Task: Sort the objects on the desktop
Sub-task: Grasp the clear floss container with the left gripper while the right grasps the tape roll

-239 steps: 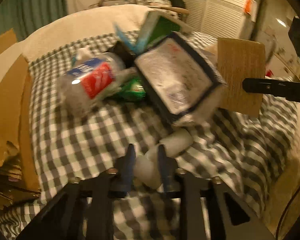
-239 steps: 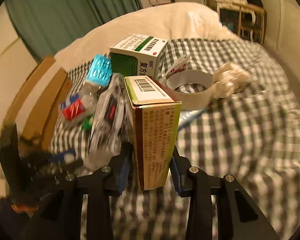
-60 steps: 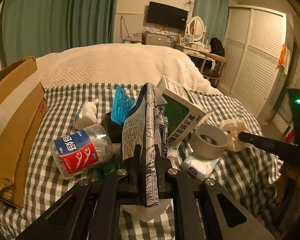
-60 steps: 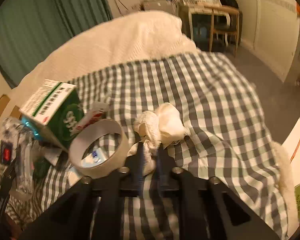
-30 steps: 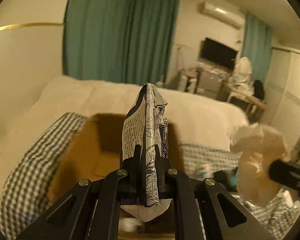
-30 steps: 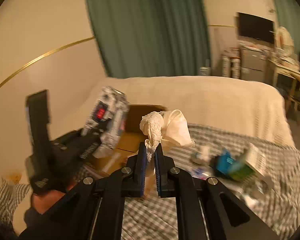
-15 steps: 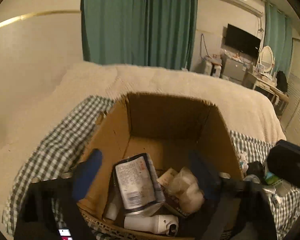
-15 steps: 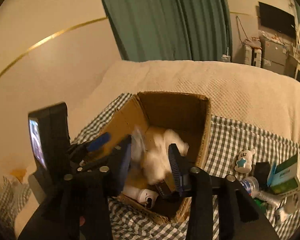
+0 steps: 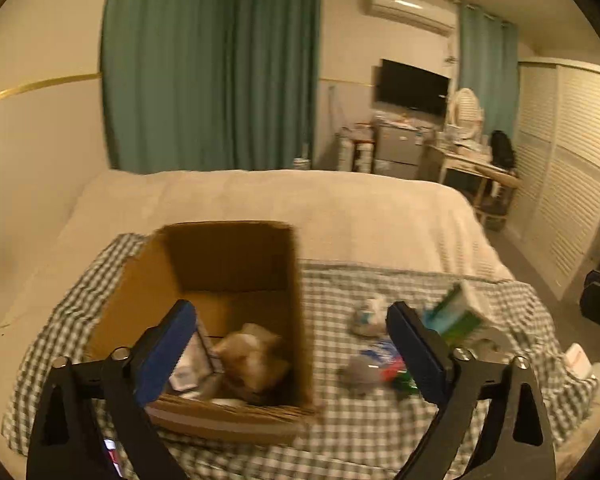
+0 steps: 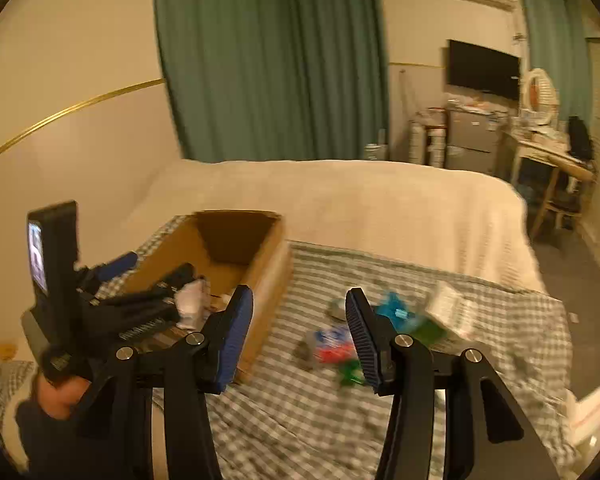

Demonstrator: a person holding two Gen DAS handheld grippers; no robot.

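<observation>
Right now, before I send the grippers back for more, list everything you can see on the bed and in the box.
box: 1, brown cardboard, open, on the checked cloth, left side
cloth: 1, grey-and-white check, spread over the bed
rag: 1, cream, inside the box
packet: 1, white printed, inside the box beside the rag
bottle: 1, clear with red-and-blue label, lying on the cloth right of the box
carton: 1, green and white, on the cloth, far right
blister pack: 1, blue, next to the carton
figurine: 1, white, blurred, beyond the bottle
left gripper: open, empty, over the box edge
right gripper: open, empty, over the cloth
</observation>
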